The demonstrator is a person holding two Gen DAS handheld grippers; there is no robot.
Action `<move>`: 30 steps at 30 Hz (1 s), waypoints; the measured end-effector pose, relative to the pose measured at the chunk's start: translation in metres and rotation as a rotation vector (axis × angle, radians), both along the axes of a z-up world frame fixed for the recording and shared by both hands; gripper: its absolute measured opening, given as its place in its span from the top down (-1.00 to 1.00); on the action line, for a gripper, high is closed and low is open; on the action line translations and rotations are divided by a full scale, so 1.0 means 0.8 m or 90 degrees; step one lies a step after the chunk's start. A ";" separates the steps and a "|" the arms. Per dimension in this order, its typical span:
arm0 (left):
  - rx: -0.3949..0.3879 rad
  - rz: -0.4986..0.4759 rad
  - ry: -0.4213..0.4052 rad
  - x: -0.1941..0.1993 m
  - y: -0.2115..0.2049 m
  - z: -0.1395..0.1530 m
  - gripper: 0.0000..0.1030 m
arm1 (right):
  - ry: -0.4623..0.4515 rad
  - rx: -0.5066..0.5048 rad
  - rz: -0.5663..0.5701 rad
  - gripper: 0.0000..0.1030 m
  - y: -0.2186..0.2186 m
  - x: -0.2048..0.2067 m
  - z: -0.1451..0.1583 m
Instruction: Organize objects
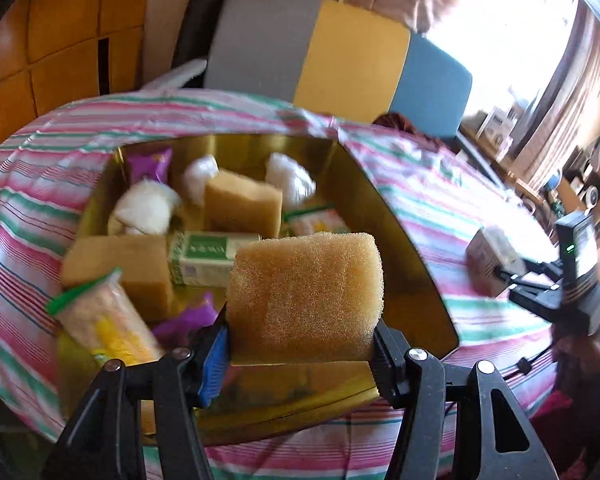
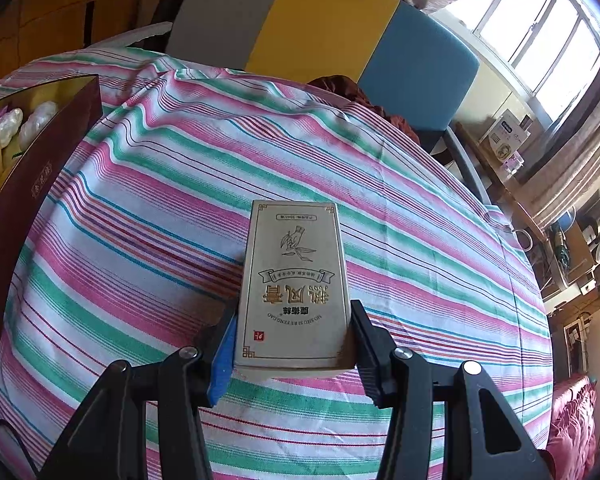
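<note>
1. Left gripper (image 1: 300,344) clamped on a yellow sponge (image 1: 306,292), held over the near end of the gold-lined box (image 1: 400,216).
2. Box holds white pouches (image 1: 146,208), tan blocks (image 1: 242,204), a green carton (image 1: 204,258) and snack packets (image 1: 104,320).
3. Right gripper (image 2: 294,344) grips a beige carton (image 2: 294,284) on the striped cloth (image 2: 420,240), right of the box (image 2: 40,168), well apart.

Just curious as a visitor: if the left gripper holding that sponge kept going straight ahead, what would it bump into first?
Probably the green and white carton lying in the gold-lined box, just beyond the yellow-brown sponge that the left gripper holds; depth is hard to judge.
</note>
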State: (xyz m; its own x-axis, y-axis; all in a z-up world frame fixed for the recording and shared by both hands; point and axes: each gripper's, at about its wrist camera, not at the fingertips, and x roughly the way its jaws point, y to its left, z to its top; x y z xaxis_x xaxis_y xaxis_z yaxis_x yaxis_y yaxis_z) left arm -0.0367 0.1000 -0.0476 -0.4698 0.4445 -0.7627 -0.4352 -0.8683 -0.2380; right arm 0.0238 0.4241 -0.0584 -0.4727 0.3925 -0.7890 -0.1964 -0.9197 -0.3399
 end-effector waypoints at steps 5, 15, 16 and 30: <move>-0.049 0.006 -0.013 -0.004 0.017 -0.028 -0.19 | -0.003 -0.002 0.002 0.00 -0.001 -0.002 -0.002; -0.101 0.031 -0.013 -0.007 0.021 -0.053 -0.27 | -0.003 -0.001 0.006 0.00 -0.001 -0.002 -0.002; -0.103 0.033 -0.009 -0.006 0.020 -0.052 -0.27 | -0.003 -0.002 0.006 0.00 -0.001 -0.002 -0.002; -0.088 0.058 0.112 0.021 0.002 0.006 -0.51 | -0.004 -0.014 -0.017 0.00 0.005 -0.003 -0.003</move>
